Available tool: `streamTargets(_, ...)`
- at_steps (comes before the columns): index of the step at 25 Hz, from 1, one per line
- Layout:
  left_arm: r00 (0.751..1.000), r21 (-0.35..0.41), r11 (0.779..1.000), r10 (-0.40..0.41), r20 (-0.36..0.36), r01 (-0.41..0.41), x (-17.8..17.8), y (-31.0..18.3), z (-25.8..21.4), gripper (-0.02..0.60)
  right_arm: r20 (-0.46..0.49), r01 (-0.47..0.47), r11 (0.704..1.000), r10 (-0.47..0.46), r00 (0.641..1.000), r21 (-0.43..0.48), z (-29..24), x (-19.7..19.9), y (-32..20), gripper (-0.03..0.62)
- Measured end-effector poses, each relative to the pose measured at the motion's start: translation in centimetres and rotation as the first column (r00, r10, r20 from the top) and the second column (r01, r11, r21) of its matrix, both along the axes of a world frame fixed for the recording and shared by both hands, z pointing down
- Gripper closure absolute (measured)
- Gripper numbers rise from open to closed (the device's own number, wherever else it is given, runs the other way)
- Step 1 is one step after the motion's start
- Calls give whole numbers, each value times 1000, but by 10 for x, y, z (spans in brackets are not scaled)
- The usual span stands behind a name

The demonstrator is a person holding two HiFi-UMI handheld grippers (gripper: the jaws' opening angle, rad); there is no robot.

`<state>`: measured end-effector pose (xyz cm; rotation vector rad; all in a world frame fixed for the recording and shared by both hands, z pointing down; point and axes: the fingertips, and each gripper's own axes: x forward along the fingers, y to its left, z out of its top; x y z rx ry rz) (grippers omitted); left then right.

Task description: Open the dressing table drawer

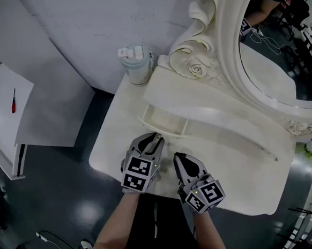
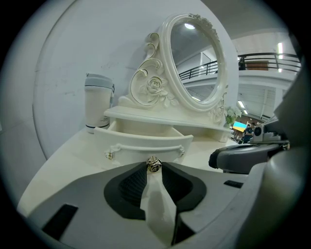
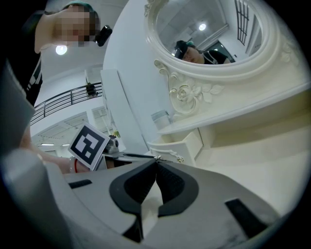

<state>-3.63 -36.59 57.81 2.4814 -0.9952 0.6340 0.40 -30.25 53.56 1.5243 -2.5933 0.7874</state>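
With the left gripper [image 1: 157,137] pinched on the small metal knob [image 2: 154,164] of the drawer [image 2: 146,144], partly out at the table's [image 1: 230,174] left, pull straight and level toward the near edge, right gripper [image 3: 155,163] closed, empty, aside.

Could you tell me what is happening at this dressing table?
A person works two handheld grippers at the white dressing table. The drawer stands partly pulled out, and the left gripper is closed on its small metal knob. The right gripper is shut, empty, just beside it.
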Motion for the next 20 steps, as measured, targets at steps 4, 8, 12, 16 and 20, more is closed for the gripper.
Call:
streamTargets(4,1000,1,1000,-8,-8,8,0,-1,0,477,0,-6,1000,6,1000,1,-1,1,1,588)
streamTargets(8,1000,7,1000,-19,-10,19,-1,0,-1,468,3,-15,1000,15,1000,5,-5,4,1,588)
streamTargets(12,1000,11,1000,-13,-20,13,-3,5,-6,428,0,-22,1000,22,1000,16,-9,9,2,588)
streamTargets(16,1000,19,1000,-23,-5,23,-10,9,-12,457,-5,-31,999,31,1000,27,-19,13,-1,588)
streamTargets(20,999,38,999,-28,-16,29,-13,11,-25,515,-7,-40,998,41,999,56,-37,18,-5,588)
